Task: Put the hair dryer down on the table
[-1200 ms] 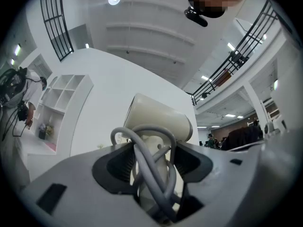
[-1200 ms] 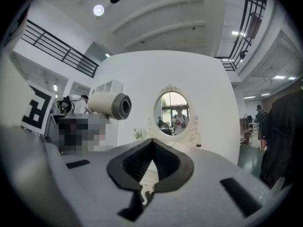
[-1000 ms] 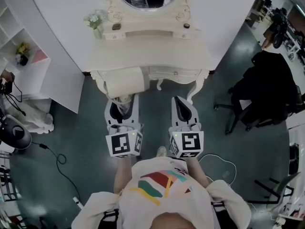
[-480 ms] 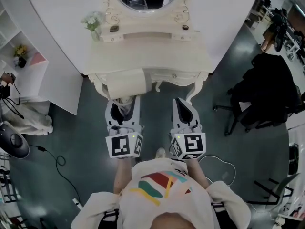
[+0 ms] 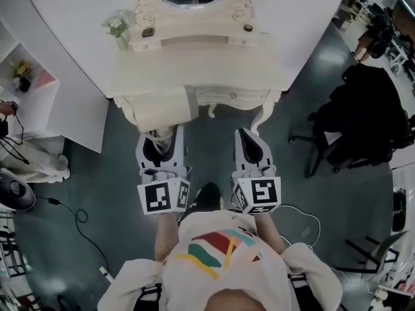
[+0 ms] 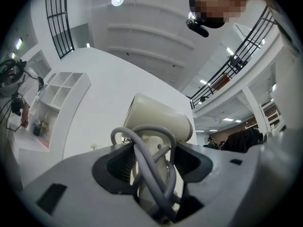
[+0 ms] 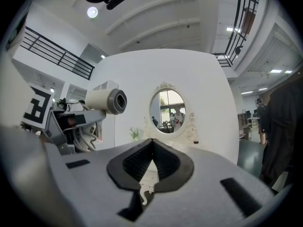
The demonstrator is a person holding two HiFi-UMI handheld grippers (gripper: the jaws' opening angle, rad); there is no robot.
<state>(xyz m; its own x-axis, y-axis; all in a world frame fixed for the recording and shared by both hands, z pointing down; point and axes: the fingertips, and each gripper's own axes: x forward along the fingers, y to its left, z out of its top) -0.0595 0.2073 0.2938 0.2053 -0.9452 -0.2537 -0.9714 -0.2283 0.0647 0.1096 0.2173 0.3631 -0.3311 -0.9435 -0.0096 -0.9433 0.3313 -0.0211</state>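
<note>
The person stands facing a cream dressing table point(image 5: 194, 70) with an oval mirror point(image 7: 170, 110), a gripper in each hand. The left gripper point(image 6: 151, 162) has its jaws closed on the handle of the cream hair dryer point(image 6: 158, 119), the ribbed black pads pressing it from both sides. The grey cord point(image 6: 154, 174) is looped around the handle and passes between the pads with it.

The dryer is upright in the grip, with its barrel lying level above the jaws. In the head view the barrel overlaps the table's front left edge. It is held up in the air, not resting on the tabletop. From the right gripper view its dark round end faces right, toward the mirror.

The right gripper point(image 7: 152, 140) is beside the left one and holds nothing; its fingertips meet, and a carved table leg shows through the gap below them.

The cube on each gripper bears a black-and-white square marker point(image 5: 158, 198), a pattern rather than readable words. A small potted plant point(image 5: 117, 26) stands on the table's back shelf. The person's white shirt point(image 5: 217, 248) carries coloured stripes without legible lettering.
</note>
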